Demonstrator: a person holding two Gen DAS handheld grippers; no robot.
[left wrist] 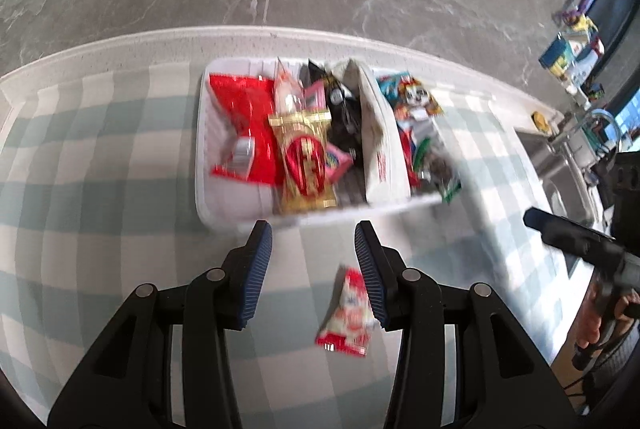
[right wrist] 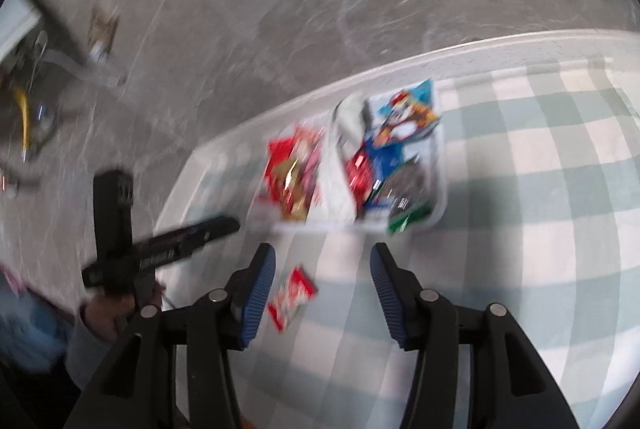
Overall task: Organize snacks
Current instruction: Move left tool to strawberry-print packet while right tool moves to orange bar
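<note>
Grey marbled floor tiles frame a bench (left wrist: 100, 149) spread with a pale green and white checked cloth. Seen from the left wrist, a white divided bin (left wrist: 202, 165) sits near the far edge of the bench, its left compartment packed with a red bag (left wrist: 244, 121), a gold and red packet (left wrist: 306, 165) and dark wrappers, its right compartment holding a cartoon-printed pack (left wrist: 412, 97) and green-edged packets. The left hand-held gripper (left wrist: 314, 229) hovers just short of the bin, blue pads spread wide and gripping nothing; a small red and white snack packet (left wrist: 348, 313) lies loose on the cloth beneath, beside the right pad. A sink (left wrist: 560, 165) shows at far right.

From the right wrist, blurred by motion, the same bin (right wrist: 440, 185) sits ahead. The right hand-held gripper (right wrist: 323, 255) is likewise parted wide and empty, with the loose packet (right wrist: 292, 297) on the cloth near its left pad.
</note>
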